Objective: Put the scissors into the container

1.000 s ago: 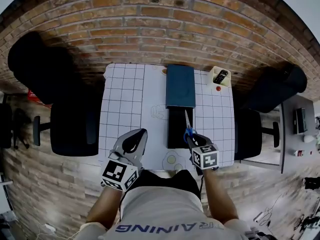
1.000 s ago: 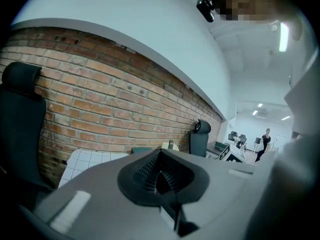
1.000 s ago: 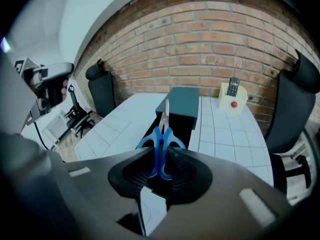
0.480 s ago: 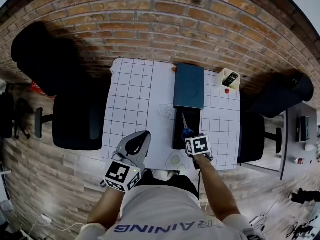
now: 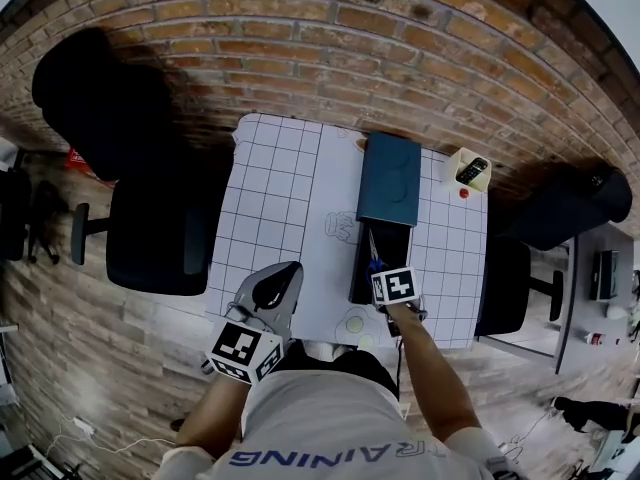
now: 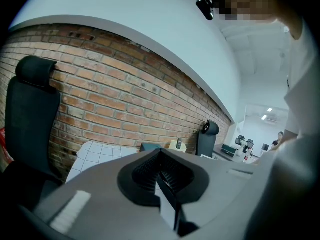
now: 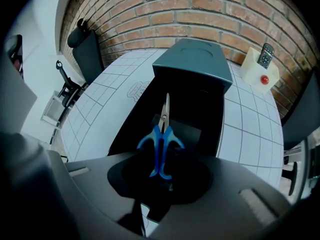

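Blue-handled scissors [image 7: 161,144] sit with their handles between my right gripper's [image 7: 162,171] jaws, blades pointing away over the open black container [image 7: 135,119]. The jaws are opening slightly, with the pads still on the handles. In the head view the right gripper [image 5: 378,266] hovers over the near end of the black container [image 5: 360,280], and the scissors [image 5: 374,256] poke out ahead of it. A teal lid [image 5: 390,178] lies across the container's far end. My left gripper [image 5: 278,273] hangs shut and empty at the table's front edge, left of the container; it shows as left gripper [image 6: 160,156] in its own view.
The white gridded table [image 5: 270,198] stands against a brick wall. A cream holder with a remote [image 5: 468,170] and a small red object [image 5: 463,193] sit at the back right. Black office chairs [image 5: 150,238] [image 5: 560,203] flank the table.
My right gripper has carried the scissors forward from the table's front edge to above the black container's near end. The left gripper has stayed in place.
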`<act>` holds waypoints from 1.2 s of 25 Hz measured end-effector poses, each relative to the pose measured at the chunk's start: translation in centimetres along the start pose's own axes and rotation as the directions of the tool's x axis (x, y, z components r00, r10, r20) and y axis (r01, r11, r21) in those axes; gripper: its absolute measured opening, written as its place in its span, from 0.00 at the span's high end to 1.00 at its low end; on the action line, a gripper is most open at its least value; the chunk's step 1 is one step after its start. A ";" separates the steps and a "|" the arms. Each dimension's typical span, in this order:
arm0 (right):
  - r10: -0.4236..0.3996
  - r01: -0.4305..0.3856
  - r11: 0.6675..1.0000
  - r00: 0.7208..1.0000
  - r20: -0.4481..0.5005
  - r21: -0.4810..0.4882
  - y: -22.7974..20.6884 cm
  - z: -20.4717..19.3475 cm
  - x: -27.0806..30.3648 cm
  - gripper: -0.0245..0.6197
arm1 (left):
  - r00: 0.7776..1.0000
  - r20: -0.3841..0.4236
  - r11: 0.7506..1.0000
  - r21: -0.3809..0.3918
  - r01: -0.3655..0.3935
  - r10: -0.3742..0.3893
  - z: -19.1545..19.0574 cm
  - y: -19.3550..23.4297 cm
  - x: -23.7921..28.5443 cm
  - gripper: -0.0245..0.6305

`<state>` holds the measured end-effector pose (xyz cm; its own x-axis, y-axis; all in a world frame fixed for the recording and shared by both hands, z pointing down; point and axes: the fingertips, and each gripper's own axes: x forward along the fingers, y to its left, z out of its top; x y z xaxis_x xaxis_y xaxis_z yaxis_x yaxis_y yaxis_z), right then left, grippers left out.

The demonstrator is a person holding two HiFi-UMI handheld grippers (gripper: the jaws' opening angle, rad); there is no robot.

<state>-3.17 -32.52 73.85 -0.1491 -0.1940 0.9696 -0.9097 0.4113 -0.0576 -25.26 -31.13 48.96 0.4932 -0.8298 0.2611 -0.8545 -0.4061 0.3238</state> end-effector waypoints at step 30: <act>0.008 -0.050 0.997 0.802 0.597 0.054 -4.0 7.6 -17.9 0.94 | 0.997 0.073 0.996 0.080 0.035 -0.041 4.4 -5.0 2.6 0.96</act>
<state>0.16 -37.42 54.95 -0.3588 -0.6842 0.6350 -0.9205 0.3721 -0.1192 -20.38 -32.94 43.97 0.5144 -0.8382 0.1809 -0.8472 -0.4642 0.2585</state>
